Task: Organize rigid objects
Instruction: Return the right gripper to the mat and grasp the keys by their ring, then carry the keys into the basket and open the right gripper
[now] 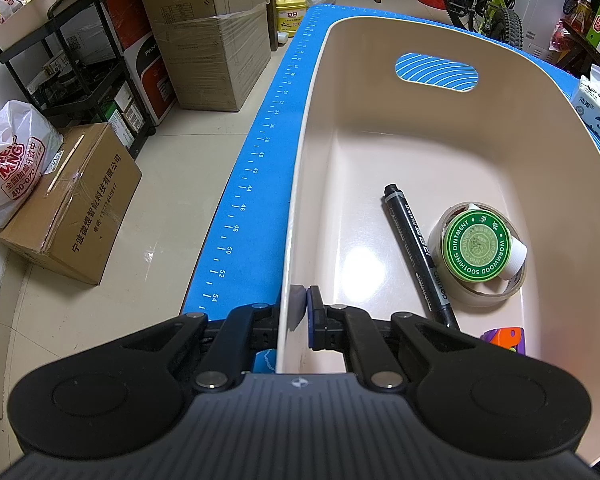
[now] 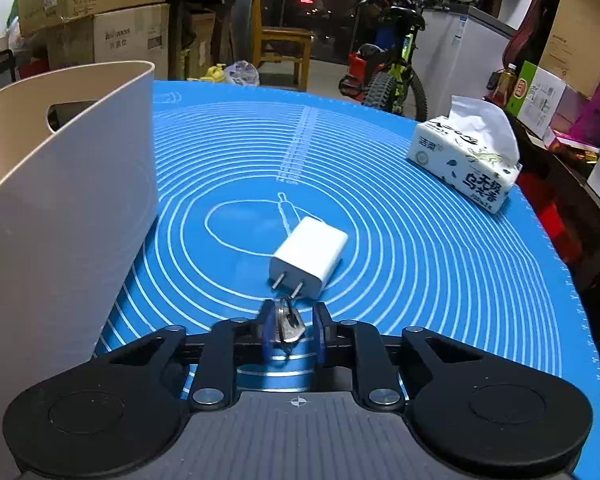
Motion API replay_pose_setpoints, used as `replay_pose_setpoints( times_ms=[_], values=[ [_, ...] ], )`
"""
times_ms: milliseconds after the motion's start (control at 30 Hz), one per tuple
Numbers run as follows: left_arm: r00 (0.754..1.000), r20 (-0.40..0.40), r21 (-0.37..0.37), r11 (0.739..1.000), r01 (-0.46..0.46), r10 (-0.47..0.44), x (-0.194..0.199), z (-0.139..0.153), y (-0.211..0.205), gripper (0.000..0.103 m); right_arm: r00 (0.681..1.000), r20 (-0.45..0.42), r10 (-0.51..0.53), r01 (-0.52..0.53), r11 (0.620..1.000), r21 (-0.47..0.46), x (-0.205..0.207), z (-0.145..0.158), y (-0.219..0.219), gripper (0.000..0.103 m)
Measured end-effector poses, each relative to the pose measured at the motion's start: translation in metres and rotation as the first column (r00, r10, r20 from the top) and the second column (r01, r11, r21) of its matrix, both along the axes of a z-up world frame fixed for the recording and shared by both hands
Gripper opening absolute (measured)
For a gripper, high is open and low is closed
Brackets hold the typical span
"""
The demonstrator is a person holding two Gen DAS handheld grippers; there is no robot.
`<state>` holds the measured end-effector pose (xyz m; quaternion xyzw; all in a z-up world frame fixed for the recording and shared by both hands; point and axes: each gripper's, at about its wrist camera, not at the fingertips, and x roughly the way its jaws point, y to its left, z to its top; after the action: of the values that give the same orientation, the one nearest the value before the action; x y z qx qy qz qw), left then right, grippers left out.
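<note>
The left gripper (image 1: 302,312) is clamped on the near wall of the beige bin (image 1: 500,56), one pad outside the wall and the blue pad inside, with only the thin plastic between them; the bin stands on the blue mat (image 1: 260,168), close to the mat's ruled edge.

Inside the bin, a black marker (image 1: 416,252) lies on the floor, running lengthwise from the near end toward the far wall; just beside it sits a roll of clear tape (image 1: 476,276) lying flat, and a round green tin labelled as ointment (image 1: 476,246) rests on top of the roll together with a small white cap-like piece (image 1: 514,256); a purple and orange object (image 1: 504,338) shows at the near right corner, mostly hidden by the gripper body.

The right gripper (image 2: 290,330) is low over the mat (image 2: 440,264), its blue pads standing a narrow gap apart; a small metal object (image 2: 288,322), possibly a key or clip, blurred, sits between them; it lies against the left pad, while a gap shows on the side of the right pad, so I cannot tell whether it is truly gripped.

Just beyond the fingertips a white plug adapter (image 2: 310,256) lies on the mat, its two prongs pointing toward the gripper; the bin (image 2: 68,184) stands to the left, and a tissue pack (image 2: 466,164) lies well apart at the far right.
</note>
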<state>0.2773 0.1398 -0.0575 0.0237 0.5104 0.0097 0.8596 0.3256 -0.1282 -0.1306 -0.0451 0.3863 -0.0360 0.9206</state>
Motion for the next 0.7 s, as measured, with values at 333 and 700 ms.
replay_pose_setpoints(
  times_ms=[333,700],
  values=[
    [1.000,0.000,0.002,1.000,0.001,-0.001,-0.001,0.000,0.000,0.009,0.999,0.044,0.015,-0.017,0.999,0.034,-0.011,0.019,-0.005,0.014],
    [1.000,0.000,0.002,1.000,0.001,-0.001,-0.001,0.000,0.000,0.009,0.972,0.221,0.080,-0.095,0.993,0.062,-0.036,0.092,0.004,0.014]
  ],
)
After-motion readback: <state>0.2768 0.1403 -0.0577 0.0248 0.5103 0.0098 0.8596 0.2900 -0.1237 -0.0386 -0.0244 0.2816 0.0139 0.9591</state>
